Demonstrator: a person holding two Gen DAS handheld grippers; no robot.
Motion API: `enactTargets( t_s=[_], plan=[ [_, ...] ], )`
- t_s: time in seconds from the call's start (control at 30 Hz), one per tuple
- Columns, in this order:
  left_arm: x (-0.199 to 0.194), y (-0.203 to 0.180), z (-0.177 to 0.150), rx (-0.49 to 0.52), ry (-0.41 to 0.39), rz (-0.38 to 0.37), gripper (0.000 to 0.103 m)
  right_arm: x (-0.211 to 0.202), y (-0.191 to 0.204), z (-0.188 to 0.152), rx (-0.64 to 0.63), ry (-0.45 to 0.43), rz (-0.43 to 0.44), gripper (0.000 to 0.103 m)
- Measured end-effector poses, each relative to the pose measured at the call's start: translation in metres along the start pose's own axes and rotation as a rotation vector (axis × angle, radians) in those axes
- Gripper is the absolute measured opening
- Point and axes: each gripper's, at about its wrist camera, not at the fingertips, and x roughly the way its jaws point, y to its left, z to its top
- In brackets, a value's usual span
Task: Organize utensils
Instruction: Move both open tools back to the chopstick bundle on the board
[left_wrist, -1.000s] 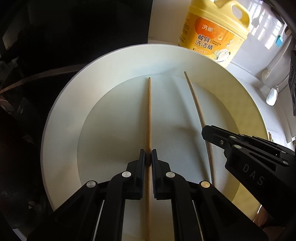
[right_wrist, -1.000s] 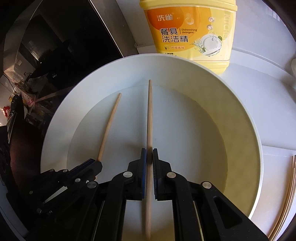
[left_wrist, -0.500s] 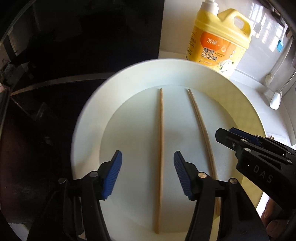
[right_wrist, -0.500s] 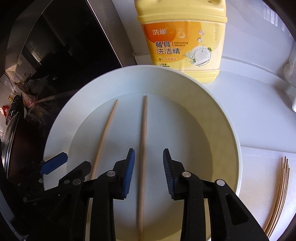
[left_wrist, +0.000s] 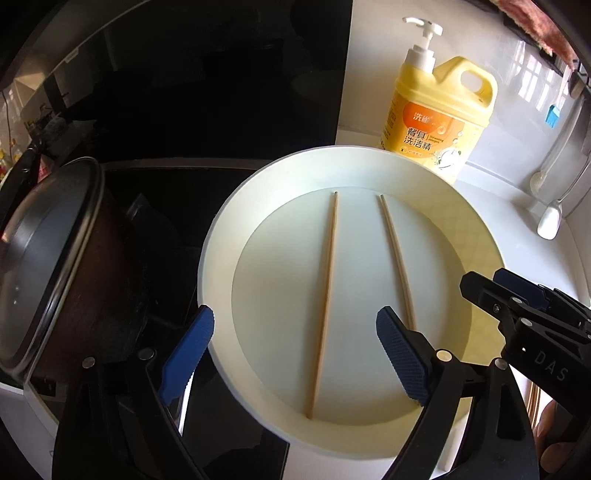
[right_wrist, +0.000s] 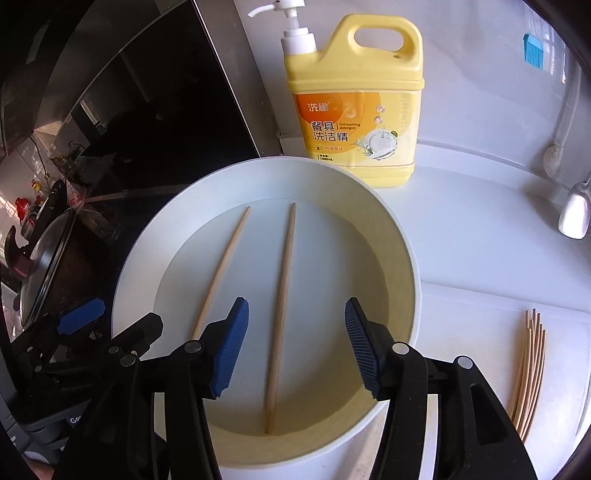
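Now your left claw (left_wrist: 295, 345) and right claw (right_wrist: 297, 347) are both opening, gripping nothing. Each chopstick (left_wrist: 325, 299) lies loose in the white bowl (left_wrist: 218, 258); your right claw's pad hides one's (left_wrist: 397, 258) lower end.

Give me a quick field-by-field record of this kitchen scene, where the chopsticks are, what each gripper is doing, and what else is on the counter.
container: white round basin on the white counter
chopsticks in basin: two, lying apart on the bottom
left gripper: jaws opening, above one chopstick, not touching it
right gripper: jaws opening, above the other chopstick, not touching it
spare chopsticks: bundle on the counter, right of the basin
behind basin: yellow detergent bottle
left of basin: dark pot with lid
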Motion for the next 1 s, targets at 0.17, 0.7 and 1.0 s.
enactTargets(
  t_s=[0.17, 0.7, 1.0],
  plan=[
    [-0.017, -0.018, -0.011, -0.019, -0.005, 0.007, 0.090, -0.025, -0.014, -0.016, -0.008, -0.013, 0.012, 0.055],
    [-0.076, -0.108, -0.073, -0.005, -0.028, 0.013, 0.096, -0.115, -0.105, -0.099, 0.017, -0.028, 0.005, 0.061],
    [-0.099, -0.155, -0.117, 0.022, -0.030, -0.009, 0.096, -0.144, -0.168, -0.148, 0.050, -0.048, -0.030, 0.064]
  ],
)
